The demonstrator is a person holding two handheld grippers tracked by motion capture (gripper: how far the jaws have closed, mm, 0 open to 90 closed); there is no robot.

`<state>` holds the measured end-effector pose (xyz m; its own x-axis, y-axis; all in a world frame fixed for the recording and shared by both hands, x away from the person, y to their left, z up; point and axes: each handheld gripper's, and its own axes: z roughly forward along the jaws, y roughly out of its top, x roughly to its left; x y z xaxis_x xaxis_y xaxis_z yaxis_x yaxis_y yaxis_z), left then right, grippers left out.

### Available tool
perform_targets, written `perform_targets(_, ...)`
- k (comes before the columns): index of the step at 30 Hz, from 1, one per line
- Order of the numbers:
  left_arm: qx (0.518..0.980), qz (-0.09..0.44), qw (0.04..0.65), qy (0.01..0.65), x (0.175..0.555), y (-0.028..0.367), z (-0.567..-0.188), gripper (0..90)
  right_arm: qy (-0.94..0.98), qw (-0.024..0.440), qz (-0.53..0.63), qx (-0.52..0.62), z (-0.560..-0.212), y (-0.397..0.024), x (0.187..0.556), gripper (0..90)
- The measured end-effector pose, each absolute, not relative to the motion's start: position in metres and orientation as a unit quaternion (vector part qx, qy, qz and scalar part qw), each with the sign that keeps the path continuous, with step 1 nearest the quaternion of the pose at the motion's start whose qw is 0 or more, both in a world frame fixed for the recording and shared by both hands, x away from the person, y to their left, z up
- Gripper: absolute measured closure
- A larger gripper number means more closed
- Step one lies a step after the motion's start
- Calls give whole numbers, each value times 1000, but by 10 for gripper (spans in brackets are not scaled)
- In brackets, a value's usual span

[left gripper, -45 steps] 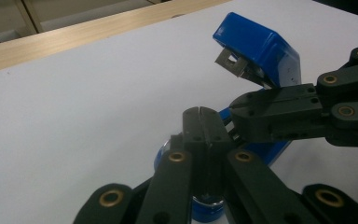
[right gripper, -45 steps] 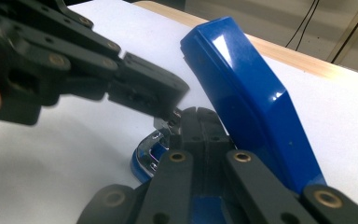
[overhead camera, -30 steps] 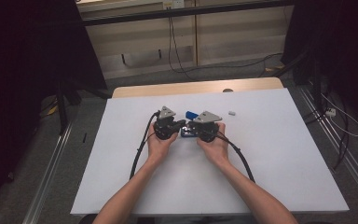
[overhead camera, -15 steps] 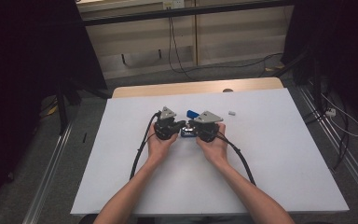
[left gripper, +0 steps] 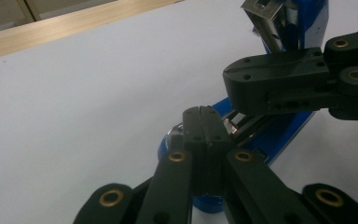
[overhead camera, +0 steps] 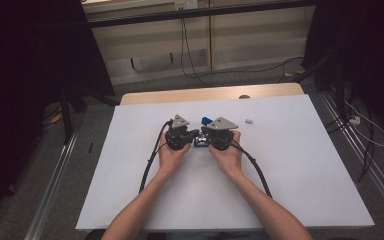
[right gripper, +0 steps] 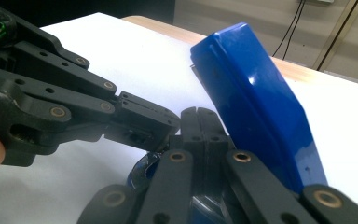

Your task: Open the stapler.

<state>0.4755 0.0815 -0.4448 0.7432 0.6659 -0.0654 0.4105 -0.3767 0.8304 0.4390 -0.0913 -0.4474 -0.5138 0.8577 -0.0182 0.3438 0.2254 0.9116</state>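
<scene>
Lettering is unreadable on the blue stapler (overhead camera: 203, 131) at frame centre; both the left gripper (overhead camera: 189, 136) and right gripper (overhead camera: 207, 136) keep fingers closed, counter (overhead camera: 305, 165) bare all around.

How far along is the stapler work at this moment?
Done: the blue stapler is swung open, its top arm tilted up and its metal channel exposed. In hand: the left gripper and right gripper, both shut, meet at the stapler's base; whether either pinches a part is unclear. Left: a small white piece lies untouched on the table, and the stapler is not yet closed.
</scene>
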Motion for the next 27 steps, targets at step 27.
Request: perform_targets(27,817,133,453,330,477,83,-445,900,721,292,471,416,-441,-100,438,900)
